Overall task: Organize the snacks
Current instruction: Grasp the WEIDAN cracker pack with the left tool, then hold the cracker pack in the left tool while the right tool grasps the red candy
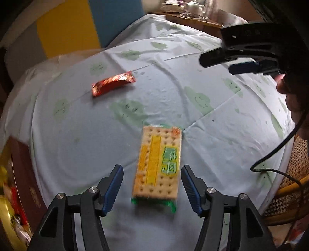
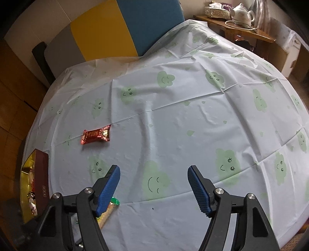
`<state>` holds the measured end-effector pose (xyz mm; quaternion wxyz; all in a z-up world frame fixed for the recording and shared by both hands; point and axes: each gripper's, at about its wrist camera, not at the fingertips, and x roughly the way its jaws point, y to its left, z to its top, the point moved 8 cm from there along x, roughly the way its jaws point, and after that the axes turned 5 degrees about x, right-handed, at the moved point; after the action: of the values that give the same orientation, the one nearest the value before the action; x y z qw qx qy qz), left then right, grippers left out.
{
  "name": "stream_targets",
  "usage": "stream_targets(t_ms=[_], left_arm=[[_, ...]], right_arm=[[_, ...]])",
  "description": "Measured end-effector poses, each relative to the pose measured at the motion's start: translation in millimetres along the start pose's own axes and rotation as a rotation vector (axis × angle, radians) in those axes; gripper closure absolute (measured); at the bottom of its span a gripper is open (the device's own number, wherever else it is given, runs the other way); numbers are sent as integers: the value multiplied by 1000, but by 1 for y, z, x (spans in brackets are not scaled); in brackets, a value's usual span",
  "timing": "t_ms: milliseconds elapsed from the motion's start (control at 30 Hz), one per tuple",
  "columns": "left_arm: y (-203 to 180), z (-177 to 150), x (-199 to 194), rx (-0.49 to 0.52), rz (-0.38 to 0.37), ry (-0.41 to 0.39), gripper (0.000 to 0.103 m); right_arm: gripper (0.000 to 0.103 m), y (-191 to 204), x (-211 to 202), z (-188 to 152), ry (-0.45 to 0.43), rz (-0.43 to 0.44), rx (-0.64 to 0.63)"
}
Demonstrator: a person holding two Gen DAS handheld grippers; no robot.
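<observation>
A yellow cracker pack [image 1: 158,162] with green ends lies flat on the tablecloth, between and just beyond the fingers of my left gripper [image 1: 152,173]. That gripper is open and its blue pads stand clear of the pack on both sides. A red candy wrapper [image 1: 113,83] lies farther off to the left; the right wrist view shows this red wrapper [image 2: 96,135] too. My right gripper [image 2: 153,174] hangs open over bare cloth with nothing between its fingers. A corner of the cracker pack [image 2: 109,209] peeks out behind its left finger. The right gripper [image 1: 233,61] also shows at the upper right of the left wrist view.
A dark red box [image 2: 41,183] with a gold inside and several wrapped sweets sits at the table's left edge. The table wears a pale cloth [image 2: 193,125] with green smiling clouds. A wooden shelf with a teapot [image 2: 244,12] stands behind. A wicker chair [image 1: 293,183] and black cable are at right.
</observation>
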<state>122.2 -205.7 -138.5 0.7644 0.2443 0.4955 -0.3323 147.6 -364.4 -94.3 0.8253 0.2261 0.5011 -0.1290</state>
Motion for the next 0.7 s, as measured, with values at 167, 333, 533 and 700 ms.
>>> stream_targets(t_ms=[167, 333, 533, 700], left_arm=[[-4, 4, 23, 12, -1, 21, 49], [10, -16, 9, -93, 10, -50, 55], [25, -55, -7, -168, 103, -145, 55], [25, -60, -10, -166, 129, -214, 54]], right_arm=[[30, -3, 3, 0, 2, -15, 3], [30, -1, 3, 1, -10, -14, -10], [30, 13, 6, -4, -6, 10, -66], [30, 35, 14, -20, 37, 58, -159]])
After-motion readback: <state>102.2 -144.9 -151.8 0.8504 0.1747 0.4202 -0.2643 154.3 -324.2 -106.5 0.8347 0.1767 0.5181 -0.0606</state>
